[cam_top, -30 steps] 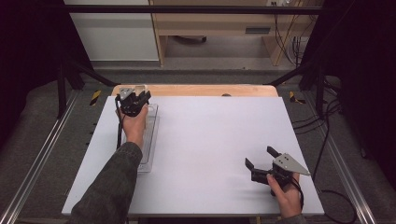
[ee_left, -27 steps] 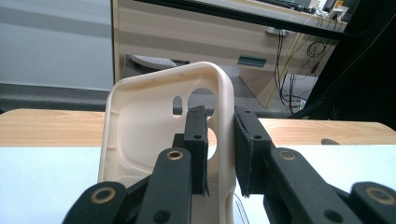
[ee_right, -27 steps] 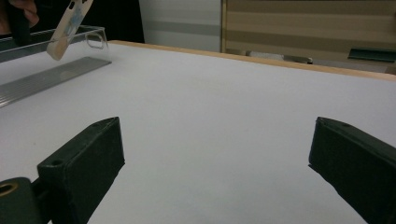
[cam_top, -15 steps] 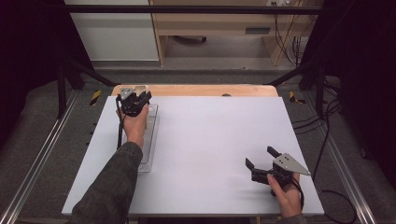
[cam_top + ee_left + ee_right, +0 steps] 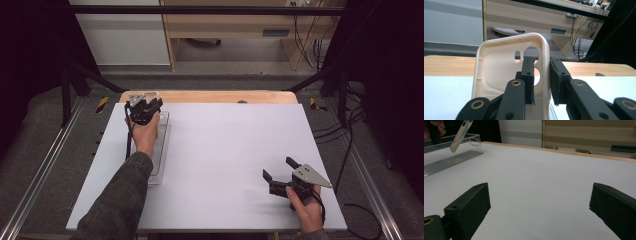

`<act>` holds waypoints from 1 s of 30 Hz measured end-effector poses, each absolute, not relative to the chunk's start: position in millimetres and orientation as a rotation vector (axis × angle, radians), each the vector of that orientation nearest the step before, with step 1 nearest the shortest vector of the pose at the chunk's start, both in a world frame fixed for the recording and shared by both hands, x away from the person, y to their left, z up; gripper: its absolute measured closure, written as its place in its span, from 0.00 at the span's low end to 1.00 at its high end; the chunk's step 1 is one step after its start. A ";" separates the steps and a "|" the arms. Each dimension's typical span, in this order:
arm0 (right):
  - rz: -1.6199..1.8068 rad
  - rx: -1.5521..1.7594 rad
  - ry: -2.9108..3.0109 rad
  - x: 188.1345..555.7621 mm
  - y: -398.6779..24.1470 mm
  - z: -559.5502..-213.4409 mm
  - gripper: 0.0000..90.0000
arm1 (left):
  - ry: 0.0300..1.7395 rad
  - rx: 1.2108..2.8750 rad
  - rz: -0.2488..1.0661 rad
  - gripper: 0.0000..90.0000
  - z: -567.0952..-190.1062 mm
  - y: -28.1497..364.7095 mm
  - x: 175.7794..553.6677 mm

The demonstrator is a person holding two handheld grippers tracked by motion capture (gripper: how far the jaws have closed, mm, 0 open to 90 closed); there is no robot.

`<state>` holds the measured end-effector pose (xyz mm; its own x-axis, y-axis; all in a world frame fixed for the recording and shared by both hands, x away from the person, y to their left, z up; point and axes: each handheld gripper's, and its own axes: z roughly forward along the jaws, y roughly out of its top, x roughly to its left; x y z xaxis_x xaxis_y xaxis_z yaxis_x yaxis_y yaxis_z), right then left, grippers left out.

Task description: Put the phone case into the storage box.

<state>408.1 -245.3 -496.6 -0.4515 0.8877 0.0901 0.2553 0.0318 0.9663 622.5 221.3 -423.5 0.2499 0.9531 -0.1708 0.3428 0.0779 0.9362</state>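
A cream phone case [image 5: 499,72] with camera cut-outs stands upright between my left gripper's jaws, which pinch its right side wall. My left gripper [image 5: 541,67] is shut on it. From above, the left gripper [image 5: 144,106] holds the phone case [image 5: 149,94] over the far end of a clear plastic tray [image 5: 161,150] at the table's left. The right gripper view shows the phone case [image 5: 461,135] tilted above the tray [image 5: 449,160] in the distance. My right gripper [image 5: 277,169] rests near the front right corner, jaws wide open [image 5: 539,197] with nothing between them.
The white table top [image 5: 225,145] has a wooden strip [image 5: 215,96] along its far edge. Metal rails [image 5: 45,165] flank the table. A wooden desk [image 5: 240,25] and cables [image 5: 350,125] lie beyond and to the right.
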 end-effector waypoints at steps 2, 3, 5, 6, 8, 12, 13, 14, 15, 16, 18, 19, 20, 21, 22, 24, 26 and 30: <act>1.447 1.160 1.751 408.1 -245.4 -496.6 0.04 | 1.287 1.467 0.728 0.83 -423.6 221.3 622.6; 1.448 1.160 1.751 408.1 -245.3 -496.6 0.04 | 1.288 1.466 0.727 0.83 -423.7 221.2 622.7; 1.447 1.160 1.752 408.0 -245.2 -496.6 0.04 | 1.289 1.469 0.725 0.82 -424.1 221.2 623.0; 1.447 1.160 1.752 408.0 -245.1 -496.6 0.04 | 1.291 1.467 0.724 0.82 -424.5 221.0 623.3; 1.449 1.161 1.751 408.0 -245.3 -496.6 0.04 | 1.292 1.471 0.723 0.82 -425.1 221.0 623.7; 1.449 1.161 1.753 408.0 -245.1 -496.8 0.04 | 1.299 1.474 0.716 0.82 -426.6 220.7 624.6; 1.449 1.161 1.754 408.0 -245.0 -496.9 0.04 | 1.299 1.476 0.715 0.81 -427.0 220.6 624.9; 1.450 1.161 1.754 408.0 -244.9 -496.8 0.04 | 1.299 1.479 0.714 0.81 -427.4 220.5 625.1; 1.450 1.162 1.753 408.0 -245.0 -496.8 0.04 | 1.300 1.481 0.713 0.81 -427.7 220.5 625.3; 1.450 1.161 1.753 408.0 -245.1 -496.9 0.04 | 1.301 1.482 0.713 0.81 -427.9 220.5 625.4; 1.450 1.163 1.753 407.9 -245.2 -496.9 0.04 | 1.302 1.485 0.711 0.80 -428.3 220.6 625.6; 1.450 1.162 1.754 408.0 -245.3 -497.0 0.04 | 1.302 1.486 0.711 0.80 -428.4 220.6 625.7; 1.450 1.162 1.753 408.0 -245.3 -497.0 0.04 | 1.302 1.488 0.711 0.80 -428.6 220.6 625.8; 1.451 1.163 1.753 407.9 -245.2 -496.9 0.04 | 1.302 1.488 0.711 0.80 -428.9 220.4 626.0; 1.451 1.163 1.754 407.9 -245.2 -497.0 0.04 | 1.303 1.488 0.710 0.80 -429.1 220.4 626.2; 1.450 1.161 1.754 408.0 -245.2 -497.1 0.04 | 1.303 1.488 0.710 0.80 -429.3 220.2 626.3; 1.450 1.160 1.754 408.1 -245.3 -497.1 0.04 | 1.302 1.488 0.709 0.81 -429.4 219.8 626.3; 1.451 1.163 1.753 407.9 -245.4 -496.9 0.04 | 1.302 1.487 0.706 0.81 -429.4 219.9 626.3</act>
<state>407.9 -245.4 -496.9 -0.4537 0.8862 0.0942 0.2579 0.0294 0.9657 626.3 219.9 -429.4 0.2514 0.9515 -0.1772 0.3704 0.0746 0.9259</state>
